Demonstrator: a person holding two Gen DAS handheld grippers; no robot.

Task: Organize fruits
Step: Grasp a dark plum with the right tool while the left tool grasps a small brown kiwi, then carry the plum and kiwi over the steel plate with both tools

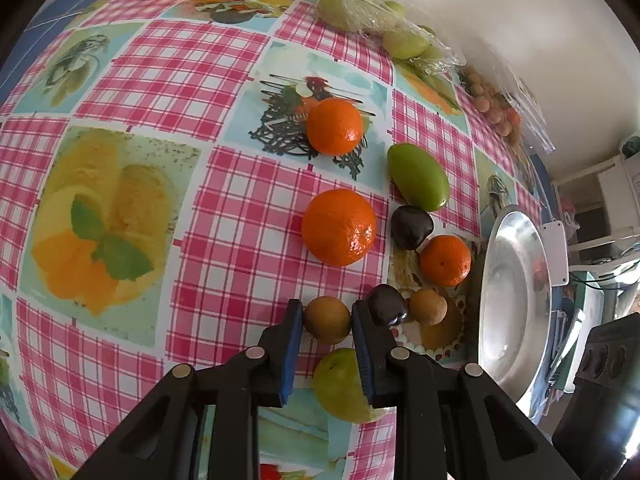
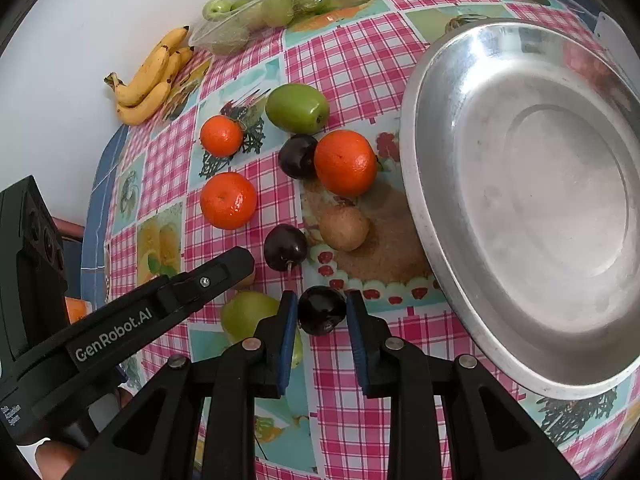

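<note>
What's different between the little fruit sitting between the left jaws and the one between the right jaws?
The brown fruit at the left gripper is tan and matte; the dark plum at the right gripper is nearly black and glossy. The brown fruit fills the gap between its jaws, while the dark plum shows a gap on its right side. Both are small, round, and rest on the checked tablecloth, not in the metal plate.

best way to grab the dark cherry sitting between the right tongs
Grip the dark cherry across its round middle, coming straight in from the near side as the right tongs already stand, one finger on each flank. It is small, smooth and round, so a centred pinch should keep it from rolling out. The fingers look open, with gaps on both sides.
</note>
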